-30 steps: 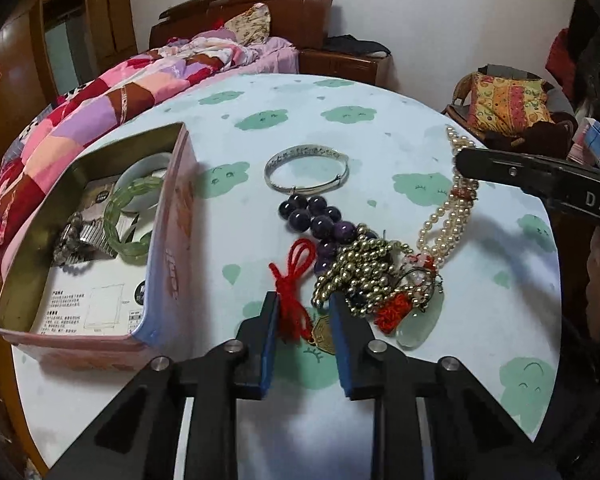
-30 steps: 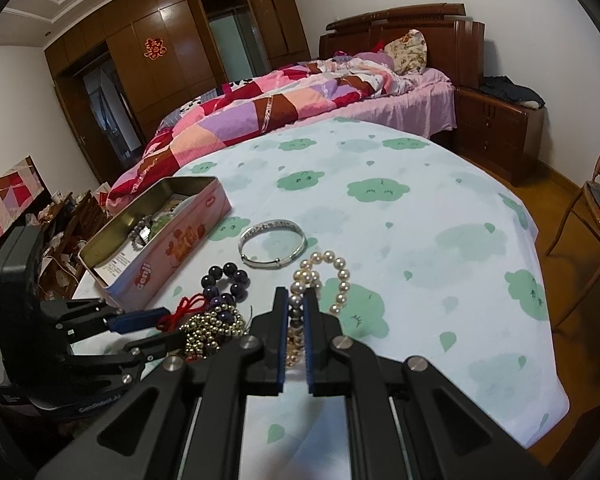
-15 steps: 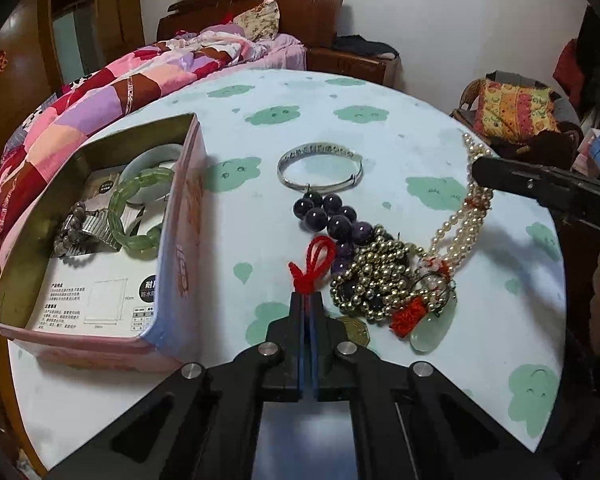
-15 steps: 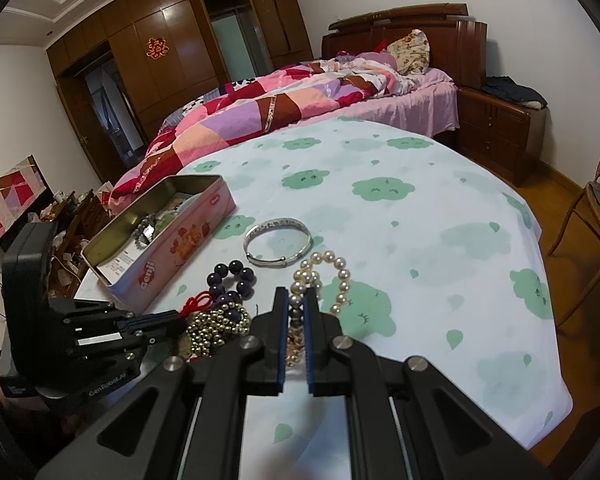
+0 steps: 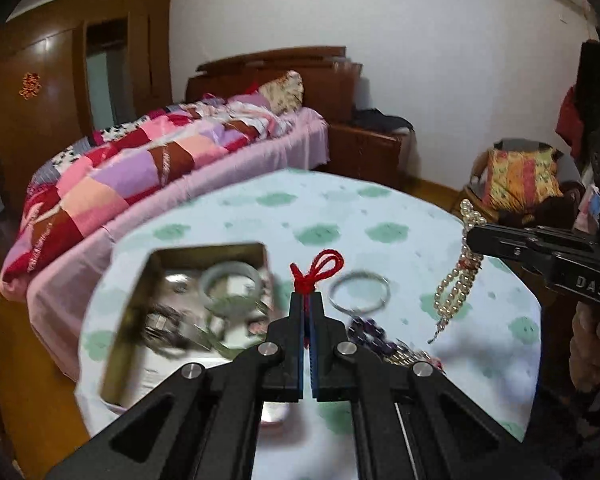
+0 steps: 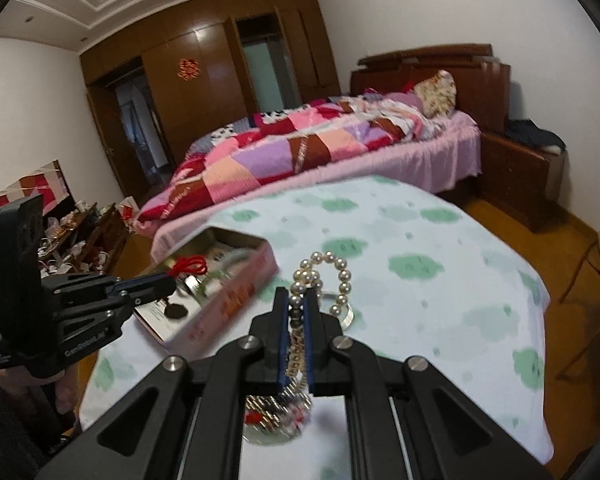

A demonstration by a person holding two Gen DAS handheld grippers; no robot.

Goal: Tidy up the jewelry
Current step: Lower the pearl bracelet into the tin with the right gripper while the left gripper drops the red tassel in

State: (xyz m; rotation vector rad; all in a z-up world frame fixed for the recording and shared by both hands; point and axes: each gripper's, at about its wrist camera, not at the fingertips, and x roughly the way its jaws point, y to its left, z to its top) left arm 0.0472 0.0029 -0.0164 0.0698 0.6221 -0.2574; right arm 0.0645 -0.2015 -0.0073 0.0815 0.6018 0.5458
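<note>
Left gripper (image 5: pixel 307 294): jaws clenched on a red knotted cord (image 5: pixel 316 270), whose loop stands up above the blue pads; in the right wrist view a dark round pendant (image 6: pixel 176 311) hangs from it over the tin.

Right gripper (image 6: pixel 296 300): jaws clamped on a cream pearl bead necklace (image 6: pixel 324 274). A loop of pearls rises above the fingertips, and the remaining strands hang below, clear of the table, towards a tangle of gold-coloured beads (image 6: pixel 278 408); that part is blurred, so whether it is attached cannot be confirmed.

Beside the left gripper sits an open rectangular pink-sided metal tin (image 5: pixel 130 308), holding a pale green jade bangle (image 5: pixel 230 282) and other indistinct pieces. A plain silver bangle (image 5: pixel 360 292) and dark purple beads (image 5: pixel 366 330) lie on the round table with a white cloth printed with green clouds (image 5: pixel 380 208), just right of the tin.
</note>
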